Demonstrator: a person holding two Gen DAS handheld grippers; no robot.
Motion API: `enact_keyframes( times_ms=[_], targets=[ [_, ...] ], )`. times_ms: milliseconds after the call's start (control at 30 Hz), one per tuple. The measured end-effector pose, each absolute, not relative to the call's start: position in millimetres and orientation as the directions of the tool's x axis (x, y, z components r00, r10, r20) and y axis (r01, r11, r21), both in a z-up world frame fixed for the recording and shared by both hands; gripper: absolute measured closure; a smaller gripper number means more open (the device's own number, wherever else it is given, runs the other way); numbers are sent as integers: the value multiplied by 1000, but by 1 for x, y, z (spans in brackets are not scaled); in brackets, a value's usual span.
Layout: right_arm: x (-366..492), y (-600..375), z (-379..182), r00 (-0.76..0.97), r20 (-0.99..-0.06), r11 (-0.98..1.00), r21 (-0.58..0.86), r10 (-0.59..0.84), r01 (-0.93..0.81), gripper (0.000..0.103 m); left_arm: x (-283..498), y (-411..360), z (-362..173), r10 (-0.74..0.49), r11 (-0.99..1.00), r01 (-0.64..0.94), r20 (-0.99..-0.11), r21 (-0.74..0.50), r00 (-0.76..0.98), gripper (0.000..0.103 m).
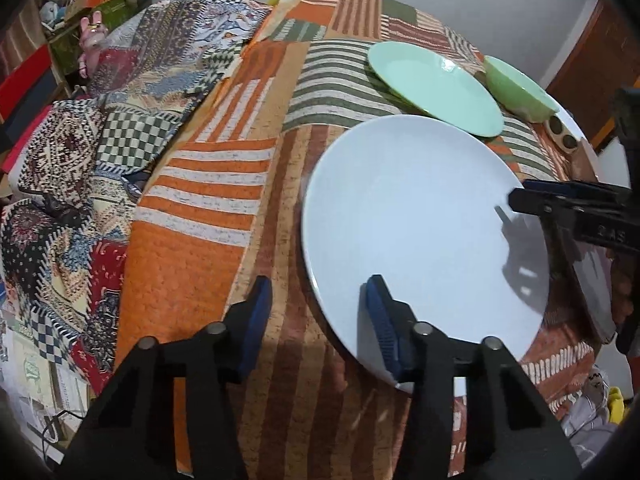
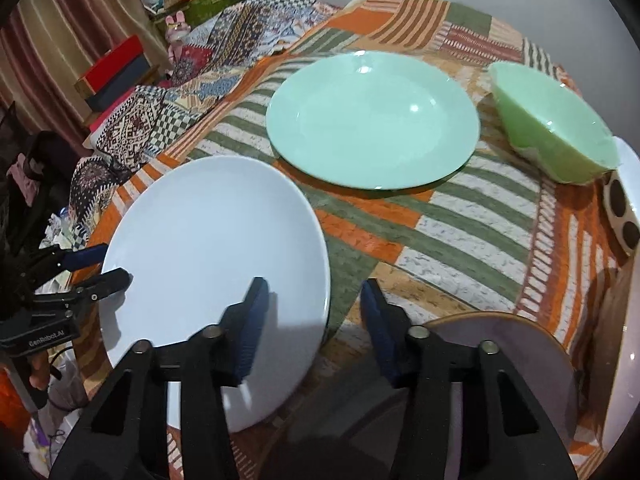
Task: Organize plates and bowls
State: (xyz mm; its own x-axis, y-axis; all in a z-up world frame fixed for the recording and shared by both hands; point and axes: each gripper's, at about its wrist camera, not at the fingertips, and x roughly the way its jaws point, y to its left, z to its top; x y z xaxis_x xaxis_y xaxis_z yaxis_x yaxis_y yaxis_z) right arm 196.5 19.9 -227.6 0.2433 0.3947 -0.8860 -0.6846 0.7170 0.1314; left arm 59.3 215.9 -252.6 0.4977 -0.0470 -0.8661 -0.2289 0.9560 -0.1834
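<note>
Right wrist view, left gripper, "GenRobot.AI" lettering

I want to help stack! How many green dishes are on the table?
2: a mint green plate at the middle, and a green bowl to its right. More may be hidden.

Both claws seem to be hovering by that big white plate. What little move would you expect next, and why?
Probably the left gripper eases forward and shuts on the white plate's near rim. Its jaws are open, with one finger already over the rim and the other beside it. The right gripper is open too, astride the plate's opposite edge. The green plate and green bowl lie farther off.
</note>
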Motion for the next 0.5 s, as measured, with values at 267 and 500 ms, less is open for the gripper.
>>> enact_keyframes(
  times_ms=[267, 500],
  targets=[
    [199, 26, -232, 223, -903, 707, 115, 366, -698, 76, 63, 208, -254, -86, 965, -177, -871, -194, 484, 66],
    [199, 30, -235, 204, -901, 700, 138, 382, -701, 80, 61, 212, -254, -105, 955, -190, -861, -227, 498, 73]
  ],
)
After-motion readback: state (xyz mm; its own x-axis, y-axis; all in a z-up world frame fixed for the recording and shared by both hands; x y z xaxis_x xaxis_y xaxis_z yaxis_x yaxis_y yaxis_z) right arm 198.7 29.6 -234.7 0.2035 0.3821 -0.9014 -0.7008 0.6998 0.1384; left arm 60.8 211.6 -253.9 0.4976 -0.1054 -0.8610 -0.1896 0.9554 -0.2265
